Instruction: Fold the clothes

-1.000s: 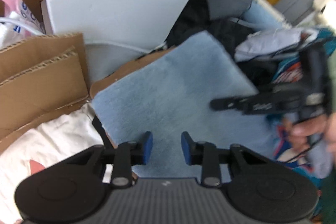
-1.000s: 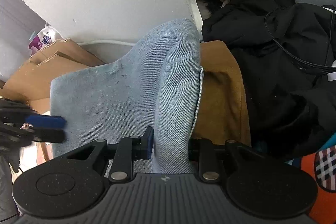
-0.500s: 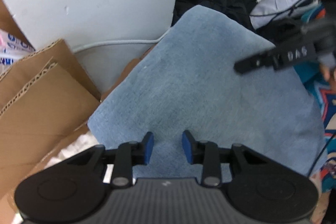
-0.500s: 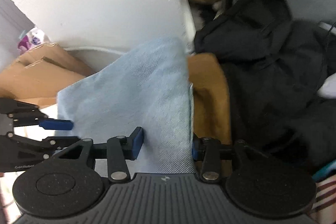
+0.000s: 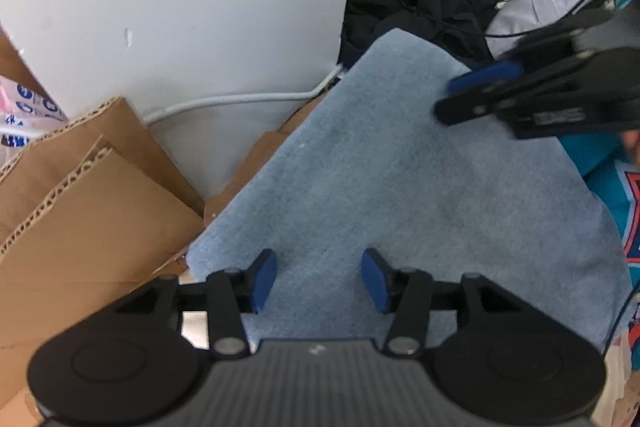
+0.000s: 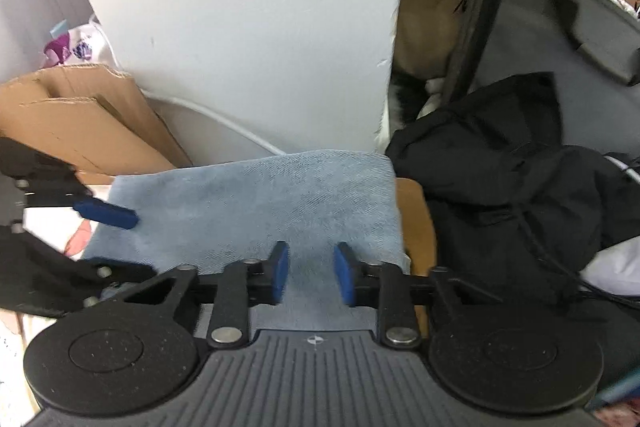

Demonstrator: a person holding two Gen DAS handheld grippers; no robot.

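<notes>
Down the left wrist view, the left gripper (image 5: 318, 281) hovers over the near edge of the folded light-blue denim garment (image 5: 400, 187), jaws just widened and spread, nothing pinched between them. Denim lies flat on the heap beside the cardboard (image 5: 92, 203), looking already doubled over. Across it, the right gripper (image 5: 472, 95) reaches in from the far side. Switching to the right wrist view: the right gripper (image 6: 310, 273) has just narrowed its jaws, yet a gap remains, pads clear of the cloth beneath. Fold looks near finished; the black clothes (image 6: 500, 167) behind remain unfolded.
</notes>
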